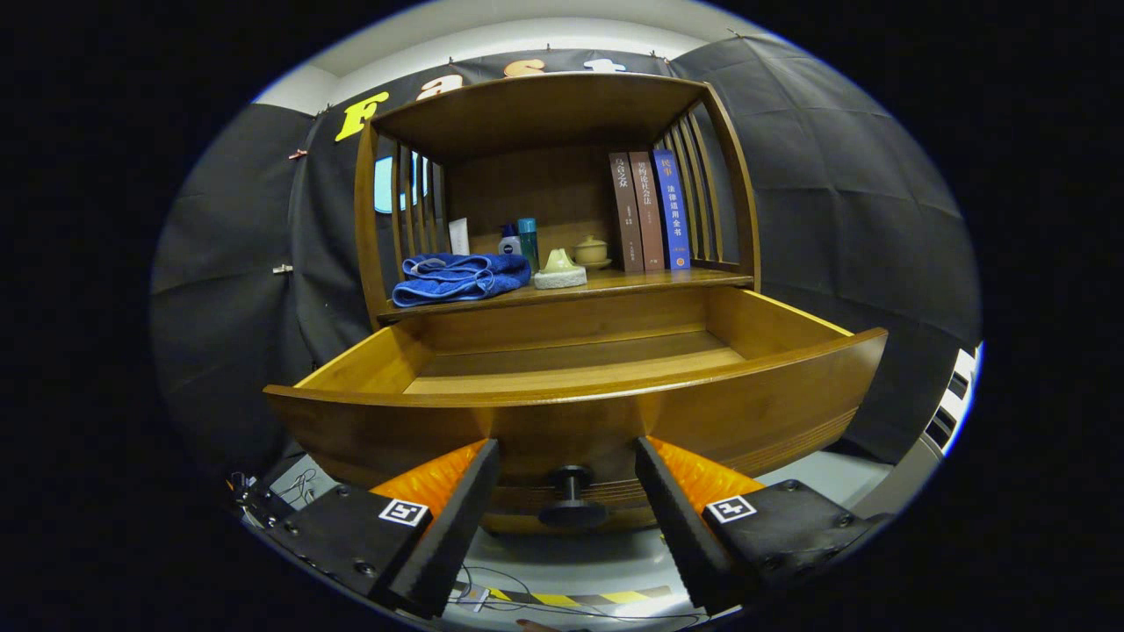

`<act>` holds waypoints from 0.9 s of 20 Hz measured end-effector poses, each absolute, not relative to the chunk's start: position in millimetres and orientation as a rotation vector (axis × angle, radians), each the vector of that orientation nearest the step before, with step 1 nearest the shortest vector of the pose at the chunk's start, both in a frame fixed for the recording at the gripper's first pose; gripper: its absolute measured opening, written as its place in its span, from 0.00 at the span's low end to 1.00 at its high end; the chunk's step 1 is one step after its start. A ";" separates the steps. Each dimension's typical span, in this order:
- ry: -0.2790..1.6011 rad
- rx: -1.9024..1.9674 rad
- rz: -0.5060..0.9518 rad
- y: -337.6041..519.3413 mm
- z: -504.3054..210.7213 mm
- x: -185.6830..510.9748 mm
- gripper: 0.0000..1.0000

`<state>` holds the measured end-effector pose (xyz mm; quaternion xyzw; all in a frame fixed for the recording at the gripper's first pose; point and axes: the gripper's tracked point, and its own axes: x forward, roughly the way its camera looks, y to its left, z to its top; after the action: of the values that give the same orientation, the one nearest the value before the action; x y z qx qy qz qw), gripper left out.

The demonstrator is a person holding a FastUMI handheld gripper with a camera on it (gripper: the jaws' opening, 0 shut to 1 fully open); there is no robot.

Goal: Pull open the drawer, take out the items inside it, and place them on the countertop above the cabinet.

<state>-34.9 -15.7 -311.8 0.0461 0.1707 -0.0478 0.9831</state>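
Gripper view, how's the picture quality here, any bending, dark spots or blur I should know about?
In the gripper view, fisheye distortion bows the open drawer front into a curve; light from above brightens the countertop and blue towel, while the drawer's floor and the knob sit in shadow; the open gripper fingers straddle the knob untouching; focus is sharp throughout.

three books [650, 212] upright | two bottles [519, 239] | lidded cup [591, 250]

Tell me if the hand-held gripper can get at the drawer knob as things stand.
Probably yes: the hand-held gripper is open, and the knob on the drawer front sits between its fingers with nothing in the way.
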 end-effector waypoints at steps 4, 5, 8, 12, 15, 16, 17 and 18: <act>0.344 0.089 -0.098 -16.3 -309.5 -25.2 0.99; 0.342 0.093 -0.096 -16.6 -308.4 -18.5 1.00; 0.348 0.091 -0.095 -18.6 -308.6 5.9 1.00; 0.306 0.107 -0.100 -21.6 -302.5 49.0 1.00; 0.317 0.111 -0.096 -23.7 -309.5 76.9 1.00; 0.315 0.109 -0.095 -25.0 -309.5 86.8 1.00; 0.315 0.106 -0.094 -25.9 -311.1 96.6 1.00; 0.313 0.107 -0.093 -26.9 -312.7 107.0 1.00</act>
<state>107.0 -26.9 -312.7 0.0534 0.1555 -0.0463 0.9853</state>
